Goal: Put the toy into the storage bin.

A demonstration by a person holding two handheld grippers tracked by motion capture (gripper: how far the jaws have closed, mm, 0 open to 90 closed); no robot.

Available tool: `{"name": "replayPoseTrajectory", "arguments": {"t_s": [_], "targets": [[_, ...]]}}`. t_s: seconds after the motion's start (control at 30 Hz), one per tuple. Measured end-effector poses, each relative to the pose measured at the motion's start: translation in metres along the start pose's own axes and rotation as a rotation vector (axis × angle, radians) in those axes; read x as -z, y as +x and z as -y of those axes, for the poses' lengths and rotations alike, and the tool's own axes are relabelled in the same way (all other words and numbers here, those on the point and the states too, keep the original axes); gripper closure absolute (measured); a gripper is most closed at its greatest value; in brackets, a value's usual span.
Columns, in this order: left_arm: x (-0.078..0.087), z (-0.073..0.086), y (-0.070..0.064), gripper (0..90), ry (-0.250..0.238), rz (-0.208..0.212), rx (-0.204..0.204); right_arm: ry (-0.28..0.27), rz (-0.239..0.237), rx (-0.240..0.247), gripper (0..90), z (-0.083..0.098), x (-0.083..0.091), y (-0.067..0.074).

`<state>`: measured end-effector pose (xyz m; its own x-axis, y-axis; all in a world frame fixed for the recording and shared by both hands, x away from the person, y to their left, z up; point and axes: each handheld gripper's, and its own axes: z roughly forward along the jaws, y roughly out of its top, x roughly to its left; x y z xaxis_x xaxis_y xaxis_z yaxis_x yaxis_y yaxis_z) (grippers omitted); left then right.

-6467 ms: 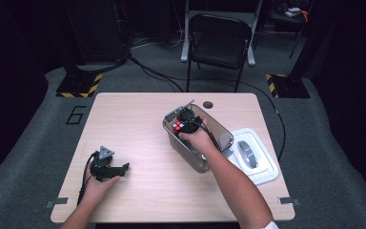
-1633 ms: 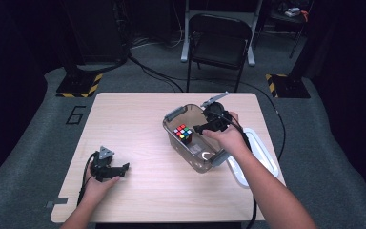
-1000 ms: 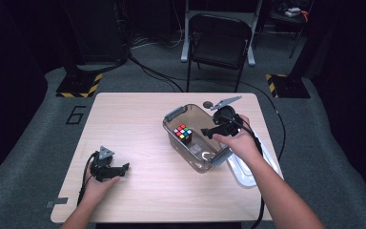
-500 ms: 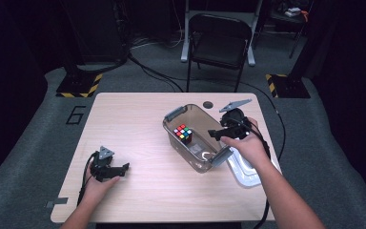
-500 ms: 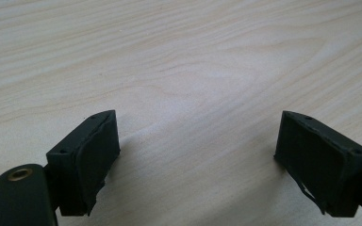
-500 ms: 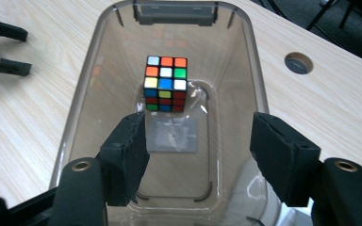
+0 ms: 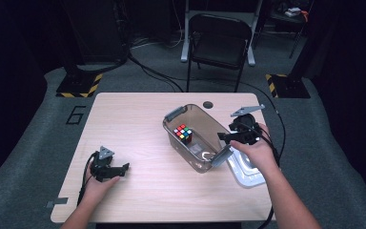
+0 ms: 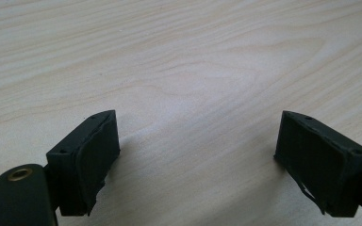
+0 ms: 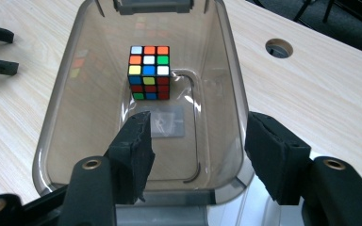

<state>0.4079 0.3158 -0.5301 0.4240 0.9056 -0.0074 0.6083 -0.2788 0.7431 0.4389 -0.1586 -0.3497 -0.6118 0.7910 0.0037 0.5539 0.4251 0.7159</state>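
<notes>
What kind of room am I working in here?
Probably a studio or lab set up for recording, not a home. A light wooden table stands on grey carpet with black cables trailing across it, yellow-and-black hazard-striped floor plates sit beside dark stands, and a black folding chair waits behind.

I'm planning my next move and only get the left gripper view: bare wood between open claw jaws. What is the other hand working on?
Observer: A clear bin stands right of the middle of the table, with a colour cube inside it.
Operator: Where is the right claw?
Observer: The right claw is at the bin's near right end. Its jaws have just been closing, with the bin's side wall between them and the pads not yet pressing.
Operator: Is the bin covered?
Observer: No. Its lid lies on the table just right of it, partly hidden by the right hand.
</notes>
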Motion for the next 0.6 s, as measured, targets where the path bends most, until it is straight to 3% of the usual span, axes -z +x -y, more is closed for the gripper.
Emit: {"name": "replayPoseTrajectory", "arguments": {"t_s": [0.6], "targets": [[0.0, 0.0, 0.0, 13.8, 0.0, 0.0, 0.0, 0.015, 0.096, -0.067, 46.1, 0.036, 0.007, -0.025]]}}
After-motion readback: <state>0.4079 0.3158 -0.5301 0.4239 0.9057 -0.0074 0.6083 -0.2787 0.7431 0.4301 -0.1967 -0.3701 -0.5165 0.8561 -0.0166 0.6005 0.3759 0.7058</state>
